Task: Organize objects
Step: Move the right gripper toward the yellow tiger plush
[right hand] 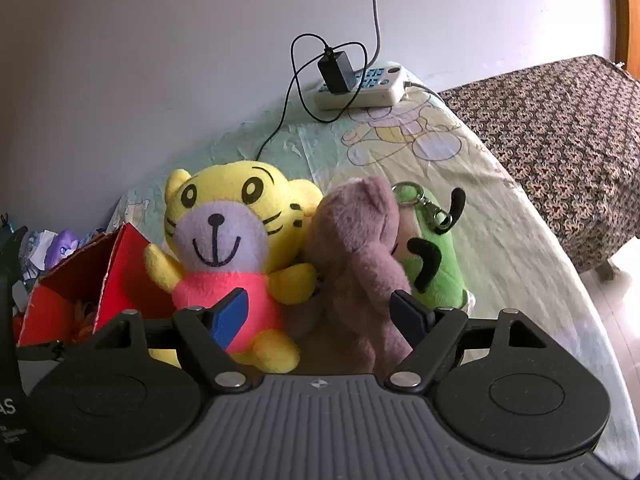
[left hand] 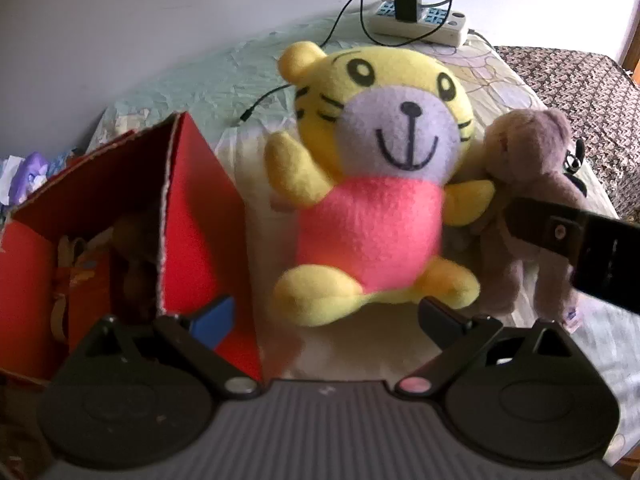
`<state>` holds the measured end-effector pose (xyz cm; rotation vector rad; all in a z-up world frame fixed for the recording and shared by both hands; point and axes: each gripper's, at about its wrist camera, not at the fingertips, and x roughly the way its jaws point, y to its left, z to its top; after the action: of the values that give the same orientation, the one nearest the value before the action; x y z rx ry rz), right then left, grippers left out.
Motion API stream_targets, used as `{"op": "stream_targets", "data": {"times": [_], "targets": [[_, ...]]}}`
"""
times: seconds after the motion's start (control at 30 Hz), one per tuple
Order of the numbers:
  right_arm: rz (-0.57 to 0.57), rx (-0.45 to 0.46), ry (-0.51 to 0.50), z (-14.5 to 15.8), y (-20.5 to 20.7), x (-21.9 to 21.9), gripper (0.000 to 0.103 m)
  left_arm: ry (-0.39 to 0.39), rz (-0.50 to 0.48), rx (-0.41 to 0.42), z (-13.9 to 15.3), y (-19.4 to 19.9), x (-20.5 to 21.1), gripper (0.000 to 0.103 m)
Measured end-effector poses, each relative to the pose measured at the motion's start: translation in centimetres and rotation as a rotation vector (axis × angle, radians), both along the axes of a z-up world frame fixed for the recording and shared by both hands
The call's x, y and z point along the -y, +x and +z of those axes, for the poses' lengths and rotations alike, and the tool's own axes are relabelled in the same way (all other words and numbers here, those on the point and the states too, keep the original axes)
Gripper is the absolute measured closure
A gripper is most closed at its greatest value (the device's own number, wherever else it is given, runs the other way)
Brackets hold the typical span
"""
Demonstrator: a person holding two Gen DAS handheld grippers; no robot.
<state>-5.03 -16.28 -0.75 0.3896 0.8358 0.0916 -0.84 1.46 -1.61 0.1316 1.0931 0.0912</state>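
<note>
- Far left: red cardboard box (left hand: 192,216), top open, one corner edge torn and ragged, standing on the bed (right hand: 500,208); brownish things inside, too dim to name.
- Beyond the box at the bed's left edge: a heap of purple and white clutter (left hand: 28,172), blurred.
- Just right of the box: yellow tiger plush (left hand: 372,160), one, seated upright facing the cameras; pale lilac muzzle, black whiskers and smile, pink body, yellow paws; touching the box in the right wrist view.
- Left gripper (left hand: 326,312) near and low before the tiger, fingers spread wide apart, nothing between them.
- Pressed against the tiger's right side: mauve teddy bear (right hand: 360,256), one, fuzzy, leaning toward the tiger.
- Right gripper (right hand: 320,316) with fingers wide apart either side of the bear's lower body; blue pad overlapping the tiger's pink belly; contact not clear.
- Behind the bear, right: green plush (right hand: 436,260), one, black markings, metal keyring clip on top.
- Far centre by the wall: white power strip (right hand: 360,88), one, black charger (right hand: 336,70) plugged in, thin cable looping toward the toys.
- Right: open pale sheet up to the bed's curved edge; patterned brown cover (right hand: 560,140) past it.
</note>
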Motion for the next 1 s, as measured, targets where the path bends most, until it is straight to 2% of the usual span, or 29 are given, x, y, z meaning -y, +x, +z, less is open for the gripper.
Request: {"op": "stream_targets", "data": {"times": [0.7,1.0], "targets": [[0.012,0.021,-0.064,1.3,-2.1,-2.4,0.023,-0.007,-0.008,0.055,1.4,-2.4,-1.0,0.004],[0.01,0.049,-0.072,3.1,-2.1,-1.5,0.023,0.005,-0.037,0.099,2.9,-2.4,-0.7,0.004]]}}
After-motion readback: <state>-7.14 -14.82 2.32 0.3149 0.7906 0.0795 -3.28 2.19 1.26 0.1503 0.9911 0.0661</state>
